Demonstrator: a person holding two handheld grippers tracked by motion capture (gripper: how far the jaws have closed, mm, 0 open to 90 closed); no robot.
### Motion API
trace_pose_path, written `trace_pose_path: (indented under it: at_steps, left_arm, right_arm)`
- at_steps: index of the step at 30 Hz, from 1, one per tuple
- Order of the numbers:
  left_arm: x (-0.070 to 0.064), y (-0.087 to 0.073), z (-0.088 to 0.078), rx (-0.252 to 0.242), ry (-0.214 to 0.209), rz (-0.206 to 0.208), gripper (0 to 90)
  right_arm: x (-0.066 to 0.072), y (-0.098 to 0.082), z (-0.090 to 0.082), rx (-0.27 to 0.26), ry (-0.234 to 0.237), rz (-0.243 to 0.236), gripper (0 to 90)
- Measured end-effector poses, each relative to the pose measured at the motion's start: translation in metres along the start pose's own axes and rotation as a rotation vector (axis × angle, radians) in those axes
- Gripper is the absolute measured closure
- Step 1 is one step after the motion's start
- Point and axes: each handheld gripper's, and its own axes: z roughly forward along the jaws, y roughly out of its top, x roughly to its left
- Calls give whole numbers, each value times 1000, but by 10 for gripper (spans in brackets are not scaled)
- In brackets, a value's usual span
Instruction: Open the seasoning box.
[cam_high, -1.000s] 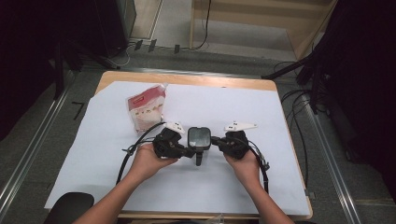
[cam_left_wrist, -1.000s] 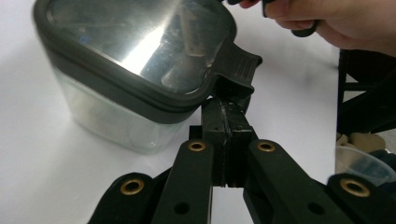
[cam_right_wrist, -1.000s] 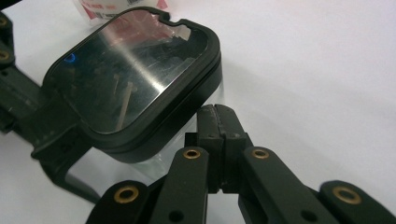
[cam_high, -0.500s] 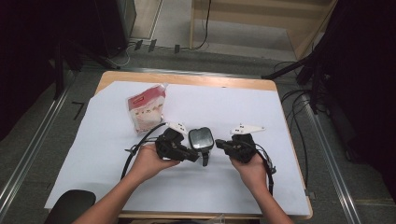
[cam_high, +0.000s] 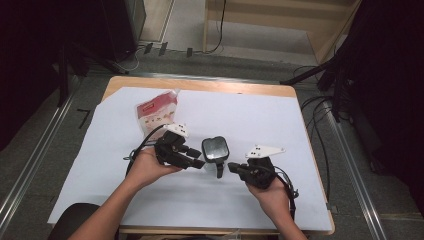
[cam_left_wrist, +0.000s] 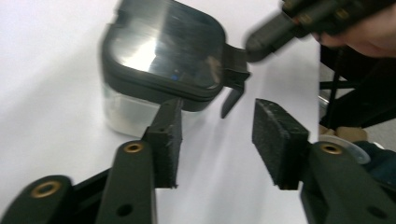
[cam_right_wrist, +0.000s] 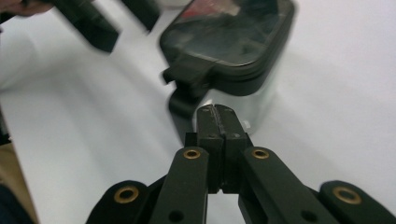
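A: High view: white sheet (cam_high: 250, 125) on the table evenly lit from overhead, bright but not blown out. Surroundings go nearly black, especially the right side and top left. Shadows under the hands short and soft.

B: Sharpness?

A: High view is soft, low detail, no obvious edge bending. Left gripper view: strong glare patch on the container lid (cam_left_wrist: 159, 46), lid edges smeared by motion blur, the other gripper (cam_left_wrist: 299, 23) at top right blurred too. The near pads (cam_left_wrist: 278, 135) are crisp.

B: Right gripper view?

A: Same story. Container (cam_right_wrist: 229, 51) blurred, dark reflections on the lid, sheet near white. Jaws in the foreground are sharp.
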Motion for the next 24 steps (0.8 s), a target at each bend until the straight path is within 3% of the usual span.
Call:
trace_pose_path:
  at_steps: [4, 9, 15, 24]
  left_arm:
    - [6, -2, -5, -26, 14, -16, 440]
    - [12, -3, -5, -16, 38, -24, 411]
    - [17, -4, -2, -11, 17, -50, 389]
    - [19, -4, -3, -14, 33, -42, 373]
  right_arm:
    - [13, -3, 5, 10, 39, -33, 900]
    - [26, -2, 12, 11, 72, -93, 900]
    - [29, -3, 23, 20, 105, -75, 900]
    - [34, -6, 43, 69, 113, -75, 900]
